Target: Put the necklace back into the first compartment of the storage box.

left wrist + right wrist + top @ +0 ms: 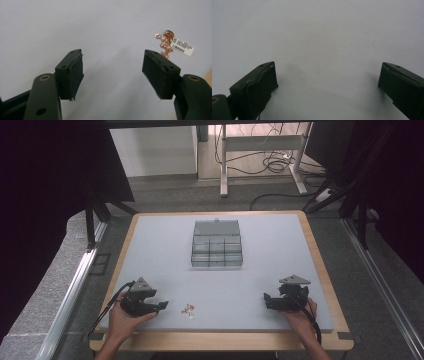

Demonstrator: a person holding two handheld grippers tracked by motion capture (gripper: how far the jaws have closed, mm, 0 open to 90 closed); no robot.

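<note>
We had both grippers, left (161, 306) & right (266, 301), jaws wide, empty. Thin copper-coloured chain w/ white paper tag (172, 43) near left: light, limp, snaggy; we'd pinch the bunched links.

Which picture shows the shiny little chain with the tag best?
The left gripper view: the copper-coloured chain and its white tag lie close up beyond the open left gripper. In the high view the chain is a tiny speck on the table.

Left gripper: black two-jaw tool (161, 306), jaws wide apart, nothing between them, held low in left hand (121, 316).
Right gripper: black two-jaw tool (267, 300), jaws wide apart, nothing between them, in right hand (300, 315).
</note>
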